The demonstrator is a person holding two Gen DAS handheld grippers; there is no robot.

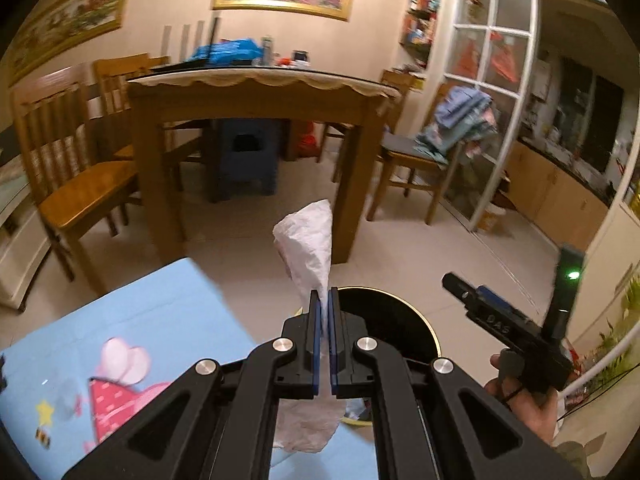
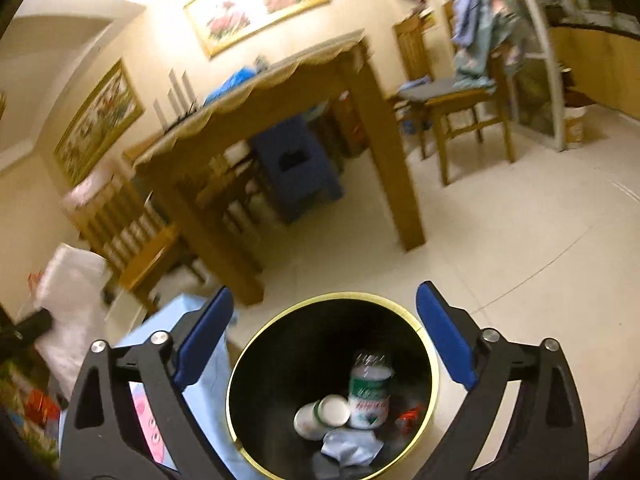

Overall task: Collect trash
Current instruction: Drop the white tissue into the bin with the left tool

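My left gripper is clamped on a crumpled white tissue, long axis up along the fingers. The black bin sits just right of and below it, beside the blue table. My right gripper gapes empty over the bin.
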